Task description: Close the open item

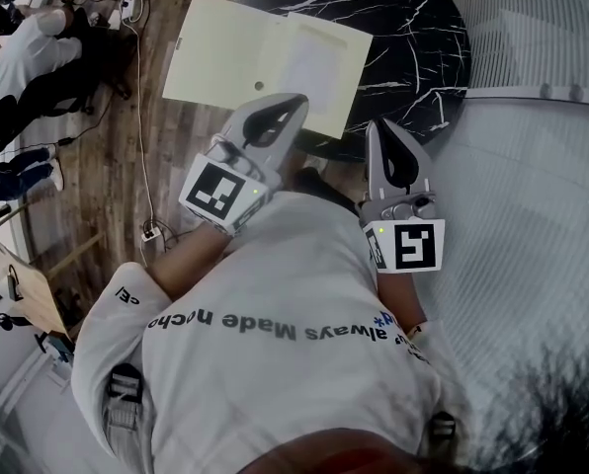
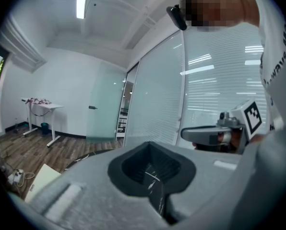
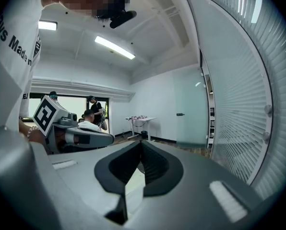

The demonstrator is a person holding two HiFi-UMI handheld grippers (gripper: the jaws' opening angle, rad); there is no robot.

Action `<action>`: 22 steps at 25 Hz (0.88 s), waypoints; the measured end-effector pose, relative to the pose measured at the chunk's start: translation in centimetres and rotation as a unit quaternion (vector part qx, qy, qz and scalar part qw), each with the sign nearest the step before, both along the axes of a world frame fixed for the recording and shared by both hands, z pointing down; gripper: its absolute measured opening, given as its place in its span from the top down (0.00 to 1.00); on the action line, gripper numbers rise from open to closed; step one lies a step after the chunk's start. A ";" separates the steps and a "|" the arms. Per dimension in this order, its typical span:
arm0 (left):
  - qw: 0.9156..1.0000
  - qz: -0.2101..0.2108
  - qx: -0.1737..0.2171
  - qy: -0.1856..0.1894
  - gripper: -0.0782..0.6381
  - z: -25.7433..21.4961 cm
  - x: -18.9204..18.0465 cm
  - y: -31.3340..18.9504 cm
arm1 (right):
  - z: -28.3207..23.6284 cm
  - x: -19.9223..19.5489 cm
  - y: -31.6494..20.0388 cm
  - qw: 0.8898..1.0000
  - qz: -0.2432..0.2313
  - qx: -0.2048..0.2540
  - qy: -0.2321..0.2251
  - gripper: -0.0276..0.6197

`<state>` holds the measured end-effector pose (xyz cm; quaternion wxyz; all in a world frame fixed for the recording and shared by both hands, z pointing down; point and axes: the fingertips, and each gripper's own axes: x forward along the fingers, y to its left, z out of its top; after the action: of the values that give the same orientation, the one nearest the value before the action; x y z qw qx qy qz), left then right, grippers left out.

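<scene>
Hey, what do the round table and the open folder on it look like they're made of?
Table: black with white veins, slightly glossy, so marble or a marble-look top.
Folder: pale yellow, matte, thin and flat, probably card or paper.

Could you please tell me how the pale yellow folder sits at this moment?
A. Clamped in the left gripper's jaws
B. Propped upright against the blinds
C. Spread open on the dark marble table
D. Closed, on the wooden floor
C: the head view shows the folder lying spread open on the table, while the left gripper and right gripper are both shut, with nothing between their jaws.
</scene>
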<state>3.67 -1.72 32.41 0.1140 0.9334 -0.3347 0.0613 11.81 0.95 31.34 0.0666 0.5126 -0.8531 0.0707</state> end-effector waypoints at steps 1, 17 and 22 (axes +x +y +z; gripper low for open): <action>1.000 -0.002 0.001 0.000 0.89 0.0 0.3 -0.4 | 0.1 0.3 -0.5 1.000 -0.003 0.000 0.001 0.95; 1.000 -0.002 0.017 0.008 0.89 -1.8 -3.0 -5.4 | -2.4 -2.8 -6.2 1.000 0.005 0.021 0.007 0.95; 0.999 0.008 0.030 0.014 0.89 -2.4 -4.1 -6.2 | -3.0 -4.0 -6.8 0.999 0.013 0.029 0.013 0.95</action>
<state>-0.43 -7.93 30.03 0.0898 0.9398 -0.3275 0.0388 7.78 -5.88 28.29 0.0616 0.5265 -0.8470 0.0406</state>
